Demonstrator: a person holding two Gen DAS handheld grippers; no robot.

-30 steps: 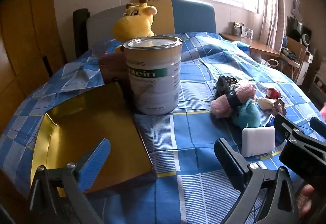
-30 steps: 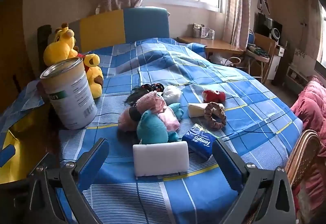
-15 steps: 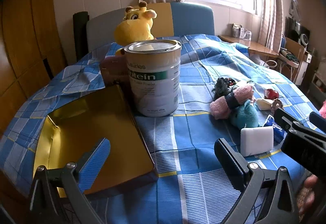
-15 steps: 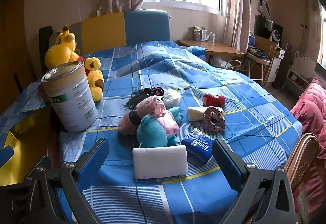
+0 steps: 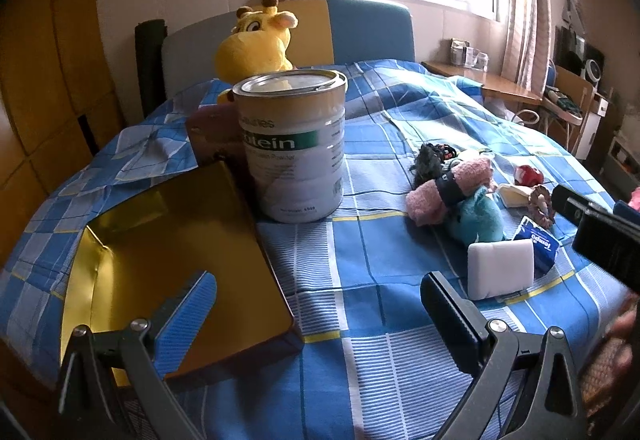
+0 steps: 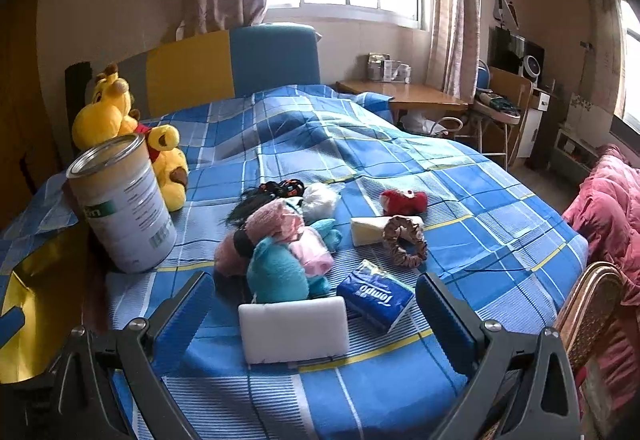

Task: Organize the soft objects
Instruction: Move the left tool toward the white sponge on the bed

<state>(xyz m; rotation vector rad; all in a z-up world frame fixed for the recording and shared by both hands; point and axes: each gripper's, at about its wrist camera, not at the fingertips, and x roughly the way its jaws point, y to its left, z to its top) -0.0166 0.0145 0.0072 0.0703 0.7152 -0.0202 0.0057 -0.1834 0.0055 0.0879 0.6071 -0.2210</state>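
Note:
A pile of soft things lies on the blue checked bedspread: a teal plush (image 6: pixel 276 272), a pink plush (image 6: pixel 272 224), a white sponge (image 6: pixel 294 328), a blue tissue pack (image 6: pixel 374 296), a brown scrunchie (image 6: pixel 404 240), a red toy (image 6: pixel 404 202). My right gripper (image 6: pixel 316 308) is open and empty, just in front of the sponge. My left gripper (image 5: pixel 320 304) is open and empty, above the near corner of a gold tray (image 5: pixel 168 264). The sponge (image 5: pixel 500 268) and teal plush (image 5: pixel 478 216) lie to its right.
A tall protein tin (image 5: pixel 292 144) stands behind the tray, also in the right wrist view (image 6: pixel 120 204). Yellow plush toys (image 6: pixel 120 120) sit by the headboard. A desk (image 6: pixel 404 100) and chairs stand at the right. A pink quilt (image 6: pixel 608 208) lies beside the bed.
Both grippers have drawn back and risen a little from the bed, so the tin and the pile look slightly farther. Both stay open and empty.

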